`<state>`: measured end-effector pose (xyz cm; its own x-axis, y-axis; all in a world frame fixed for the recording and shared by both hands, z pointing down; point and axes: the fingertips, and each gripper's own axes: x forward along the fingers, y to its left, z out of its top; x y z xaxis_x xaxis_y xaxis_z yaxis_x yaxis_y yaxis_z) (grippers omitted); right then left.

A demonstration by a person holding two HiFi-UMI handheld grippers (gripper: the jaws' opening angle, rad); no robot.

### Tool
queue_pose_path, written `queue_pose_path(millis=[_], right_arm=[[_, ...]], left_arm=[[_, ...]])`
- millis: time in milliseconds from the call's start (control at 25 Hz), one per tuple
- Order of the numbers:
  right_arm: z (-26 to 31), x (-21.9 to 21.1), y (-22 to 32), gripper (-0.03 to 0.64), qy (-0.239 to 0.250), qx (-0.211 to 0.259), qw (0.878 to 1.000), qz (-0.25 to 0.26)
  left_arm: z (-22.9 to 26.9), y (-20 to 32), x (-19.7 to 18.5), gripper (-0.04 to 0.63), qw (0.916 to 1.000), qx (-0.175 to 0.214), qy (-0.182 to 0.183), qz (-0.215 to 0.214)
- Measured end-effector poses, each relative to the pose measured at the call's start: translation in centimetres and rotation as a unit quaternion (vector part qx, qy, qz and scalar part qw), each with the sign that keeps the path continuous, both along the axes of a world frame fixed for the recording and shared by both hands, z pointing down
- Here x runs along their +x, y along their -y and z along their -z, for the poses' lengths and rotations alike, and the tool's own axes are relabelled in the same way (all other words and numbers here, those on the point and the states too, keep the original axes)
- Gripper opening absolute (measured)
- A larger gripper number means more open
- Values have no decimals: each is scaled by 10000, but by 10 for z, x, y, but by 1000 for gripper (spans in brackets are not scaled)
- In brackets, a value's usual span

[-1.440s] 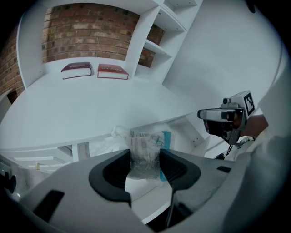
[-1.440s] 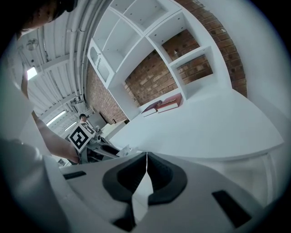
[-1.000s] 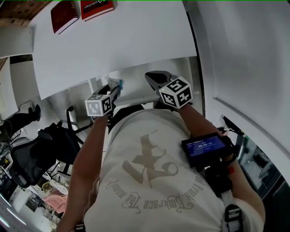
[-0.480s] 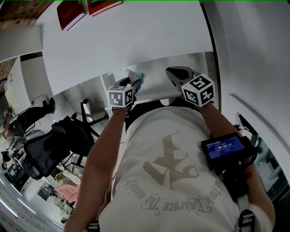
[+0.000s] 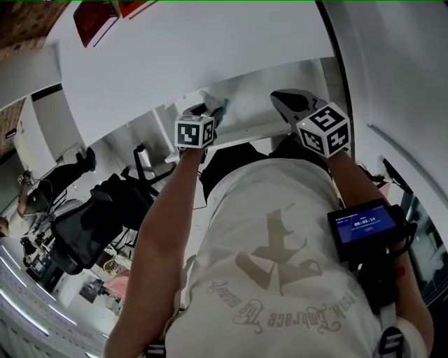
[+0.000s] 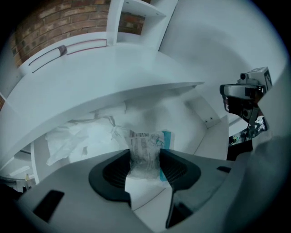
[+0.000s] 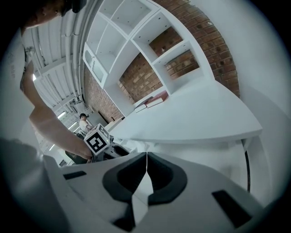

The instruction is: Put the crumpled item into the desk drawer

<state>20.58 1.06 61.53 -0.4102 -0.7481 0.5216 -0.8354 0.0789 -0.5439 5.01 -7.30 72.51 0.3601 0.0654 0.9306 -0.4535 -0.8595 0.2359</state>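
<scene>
On the table's far left corner lie red books. Below the table's left end, on the floor, stands a dark office chair.

Just under the table's front edge, left of its middle, the left tongs point steeply down. Their jaws stand partly apart and are clamped on the crumpled wrapper. In the left gripper view the pads press both sides of this wrapper. It is clear, wrinkled plastic with a printed label and a blue strip along one edge. It sticks out past the tips and hangs over the open drawer beneath the table top. Inside that drawer, toward the table's left, lies a crumpled white sheet, apart from the held wrapper.

Further along the table's front edge, near its right end, the right tongs hover at the drawer's right side. In the right gripper view their jaws meet with nothing between them.

Below the table's right end, a small lit screen is strapped to the person's right forearm.
</scene>
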Motion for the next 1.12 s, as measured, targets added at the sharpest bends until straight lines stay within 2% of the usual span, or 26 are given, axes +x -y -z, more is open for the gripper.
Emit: queue_pose_path(millis=[280,520,760,1120], right_arm=[[-4,2,-7,23,7,-32,9999,-166],[-6,4,-13,23,55,-118,9994,-314],[-9,20,-16,23,18,-144,9987,-491],[-8,16,-23,23,-148,-151,9990,-400]], left_arm=[[-14,-7,13,224,9982,18,181,-565],[-25,-15,18,224,9919,126,347,-1214],[-31,-4,35,224,9924,263,259,-1172],[-37,-3,44,228,9946,430,97,-942]])
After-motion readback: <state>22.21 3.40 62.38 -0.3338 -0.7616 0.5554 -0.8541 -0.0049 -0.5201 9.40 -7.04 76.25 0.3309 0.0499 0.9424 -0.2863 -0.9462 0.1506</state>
